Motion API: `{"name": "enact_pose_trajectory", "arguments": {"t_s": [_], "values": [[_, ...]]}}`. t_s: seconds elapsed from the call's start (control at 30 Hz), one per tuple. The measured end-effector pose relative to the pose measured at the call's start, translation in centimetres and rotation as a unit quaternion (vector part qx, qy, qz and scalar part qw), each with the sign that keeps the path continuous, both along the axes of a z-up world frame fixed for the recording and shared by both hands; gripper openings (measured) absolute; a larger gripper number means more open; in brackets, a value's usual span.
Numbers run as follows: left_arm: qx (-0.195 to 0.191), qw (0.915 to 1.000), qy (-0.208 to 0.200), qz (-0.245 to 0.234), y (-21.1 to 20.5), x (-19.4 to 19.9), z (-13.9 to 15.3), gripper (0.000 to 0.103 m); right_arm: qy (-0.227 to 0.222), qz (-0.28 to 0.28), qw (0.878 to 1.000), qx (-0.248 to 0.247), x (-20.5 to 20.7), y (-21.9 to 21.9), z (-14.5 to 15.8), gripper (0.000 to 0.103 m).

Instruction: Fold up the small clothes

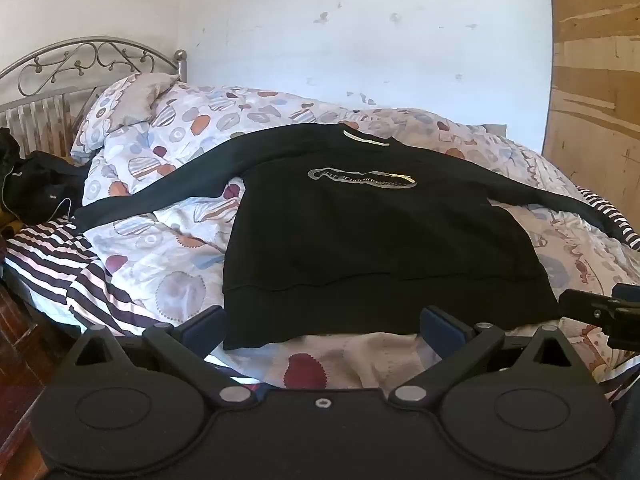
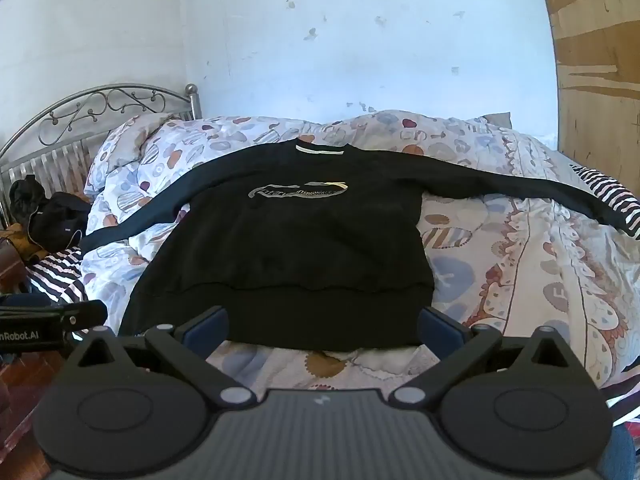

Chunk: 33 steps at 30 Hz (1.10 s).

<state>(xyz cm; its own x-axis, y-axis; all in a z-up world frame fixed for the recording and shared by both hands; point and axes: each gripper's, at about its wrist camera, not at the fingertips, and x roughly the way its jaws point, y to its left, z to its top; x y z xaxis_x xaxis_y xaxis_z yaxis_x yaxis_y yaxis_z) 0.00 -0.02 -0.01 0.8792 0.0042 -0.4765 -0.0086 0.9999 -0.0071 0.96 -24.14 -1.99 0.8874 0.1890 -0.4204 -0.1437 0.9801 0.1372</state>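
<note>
A black long-sleeved sweatshirt (image 1: 372, 240) with a silver chest logo lies flat, front up, on the bed, both sleeves spread out to the sides; it also shows in the right wrist view (image 2: 296, 248). My left gripper (image 1: 322, 326) is open and empty, its jaws wide apart just in front of the hem's left part. My right gripper (image 2: 322, 326) is open and empty, just in front of the hem's right part. The right gripper shows at the right edge of the left wrist view (image 1: 600, 312); the left gripper shows at the left edge of the right wrist view (image 2: 52, 320).
The bed has a patterned duvet (image 1: 168, 240) and a striped sheet (image 1: 48, 264). A pillow (image 1: 128, 108) and metal headboard (image 1: 80, 64) are at the left. Dark clothes (image 1: 36, 188) lie by the headboard. A wooden panel (image 1: 596, 80) stands at the right.
</note>
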Motion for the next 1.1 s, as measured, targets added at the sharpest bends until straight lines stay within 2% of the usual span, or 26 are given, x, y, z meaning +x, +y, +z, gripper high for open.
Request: {"name": "enact_pose_trajectory", "arguments": {"t_s": [1.1], "values": [[-0.005,1.0,0.0,-0.001,0.02,-0.03,0.01,0.102,-0.004,-0.007,1.0,0.001,-0.35,-0.42,-0.14,0.103]]}}
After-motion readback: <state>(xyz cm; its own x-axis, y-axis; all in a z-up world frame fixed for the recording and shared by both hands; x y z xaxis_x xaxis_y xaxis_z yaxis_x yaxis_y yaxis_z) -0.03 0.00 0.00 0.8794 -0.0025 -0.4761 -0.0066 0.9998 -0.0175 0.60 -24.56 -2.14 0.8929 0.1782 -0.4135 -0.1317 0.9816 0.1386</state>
